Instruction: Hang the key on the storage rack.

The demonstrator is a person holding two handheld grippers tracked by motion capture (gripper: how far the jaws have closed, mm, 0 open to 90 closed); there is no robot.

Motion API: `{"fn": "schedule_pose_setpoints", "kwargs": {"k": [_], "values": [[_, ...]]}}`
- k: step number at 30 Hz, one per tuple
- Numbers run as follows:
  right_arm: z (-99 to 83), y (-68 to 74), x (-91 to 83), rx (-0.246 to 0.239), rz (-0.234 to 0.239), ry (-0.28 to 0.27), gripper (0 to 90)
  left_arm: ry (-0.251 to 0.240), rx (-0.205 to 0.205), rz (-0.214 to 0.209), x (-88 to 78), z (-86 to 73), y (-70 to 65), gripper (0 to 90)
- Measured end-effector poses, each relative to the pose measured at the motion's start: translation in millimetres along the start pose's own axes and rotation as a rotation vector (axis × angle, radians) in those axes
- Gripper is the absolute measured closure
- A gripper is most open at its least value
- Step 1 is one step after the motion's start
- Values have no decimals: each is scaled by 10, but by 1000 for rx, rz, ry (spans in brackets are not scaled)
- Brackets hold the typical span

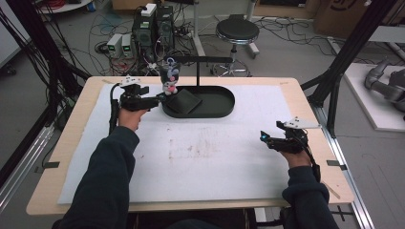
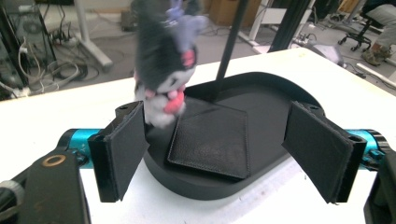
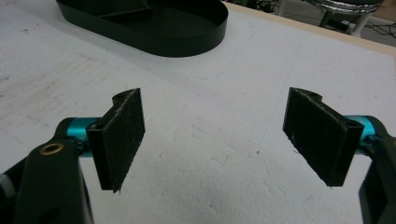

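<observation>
A wooden table (image 1: pixel 71 143) covered by a white mat (image 1: pixel 200 152) is shown from above; a round stool (image 1: pixel 237 32) and tangled cables are seen on the floor beyond it. At the far middle of the mat a black oval tray (image 1: pixel 222 102) is placed, its long axis running across the table. A thin black post (image 1: pixel 197 71) rises from the tray's far edge and carries a horizontal bar. A small plush figure (image 1: pixel 169 78), dark-headed with pink and white parts, is seen hanging upright over the tray's left end. Inside the tray a flat black wallet (image 2: pixel 212 140) is laid, tilted against the left wall. The left gripper (image 1: pixel 160 99) is held just beside the tray's left end, its jaws spread wide with nothing clamped; the plush figure stands just beyond the left jaw. The right gripper (image 1: pixel 263 137) is held well apart over bare mat, jaws likewise spread and empty.
</observation>
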State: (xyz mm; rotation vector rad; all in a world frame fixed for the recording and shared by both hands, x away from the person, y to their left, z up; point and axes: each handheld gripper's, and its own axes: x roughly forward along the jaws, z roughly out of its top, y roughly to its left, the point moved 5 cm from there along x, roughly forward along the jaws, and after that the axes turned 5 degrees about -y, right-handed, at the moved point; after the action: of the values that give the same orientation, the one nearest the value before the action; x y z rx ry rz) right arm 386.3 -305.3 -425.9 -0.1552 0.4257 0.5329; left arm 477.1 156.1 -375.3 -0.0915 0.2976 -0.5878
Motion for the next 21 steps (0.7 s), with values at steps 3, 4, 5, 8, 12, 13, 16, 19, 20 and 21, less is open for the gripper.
{"fn": "schedule_pose_setpoints", "kwargs": {"k": [3, 4, 5, 8, 12, 13, 16, 19, 20, 21], "values": [[-5, 10, 9, -8, 5, 3, 212, -34, 15, -18, -136, -21, -74, 212], [-5, 19, 8, -5, 9, 4, 212, -46, 18, -21, -180, -35, -93, 212], [-5, 19, 10, -9, 10, 2, 212, -60, 18, -25, -226, -52, -112, 206], [-6, 19, 12, -14, 9, 1, 212, -91, 30, -20, -351, -111, -150, 181], [-8, 33, 9, -15, 6, 4, 212, -115, 62, -17, -493, -185, -187, 180], [-7, 36, 7, -19, 5, 4, 212, -123, 67, -20, -526, -199, -196, 180], [-8, 44, 7, -24, 0, 5, 212, -132, 88, -23, -604, -240, -207, 181], [-11, 58, 2, -28, -2, 9, 212, -136, 101, -26, -662, -282, -203, 184], [-10, 62, 1, -26, -2, 8, 212, -132, 109, -25, -676, -299, -198, 184], [-8, 67, -1, -24, -3, 7, 212, -131, 112, -24, -686, -315, -193, 184]]}}
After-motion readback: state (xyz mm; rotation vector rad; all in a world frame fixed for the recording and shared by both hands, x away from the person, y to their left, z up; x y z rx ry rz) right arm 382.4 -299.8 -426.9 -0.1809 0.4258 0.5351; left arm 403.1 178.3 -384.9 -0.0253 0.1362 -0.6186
